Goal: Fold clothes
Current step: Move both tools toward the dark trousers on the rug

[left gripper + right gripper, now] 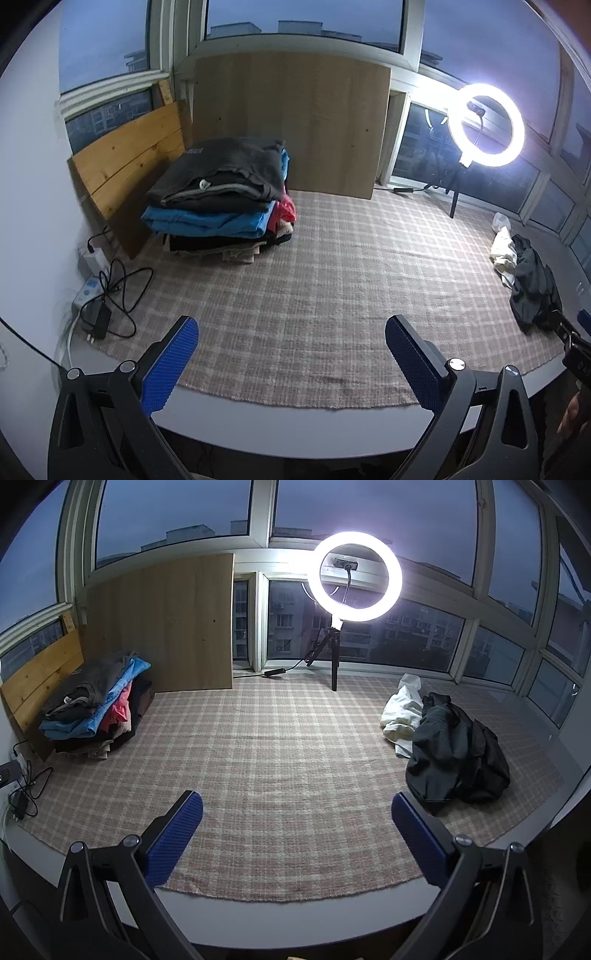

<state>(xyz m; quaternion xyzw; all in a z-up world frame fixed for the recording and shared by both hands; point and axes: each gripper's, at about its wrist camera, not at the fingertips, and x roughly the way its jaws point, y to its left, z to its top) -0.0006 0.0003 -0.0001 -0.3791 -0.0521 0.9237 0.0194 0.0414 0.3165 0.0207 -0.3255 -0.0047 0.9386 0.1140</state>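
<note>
A stack of folded clothes [221,199] [92,709], dark grey on top, then blue, red and beige, sits at the back left of the checked cloth [314,280] [280,760]. A crumpled black garment [458,753] [532,280] and a white one [402,712] [504,251] lie unfolded at the right. My left gripper [291,328] hovers open over the cloth's near edge, holding nothing. My right gripper [297,805] is open too, empty, with the black garment just beyond its right finger [417,834]. The right gripper's tip [569,332] shows at the left wrist view's right edge.
A lit ring light [354,576] [485,123] on a tripod stands at the back by the windows. Wooden boards [288,122] [162,624] lean behind the stack. A power strip, adapter and cables [99,295] lie at the left edge. The grey table rim [295,424] runs along the front.
</note>
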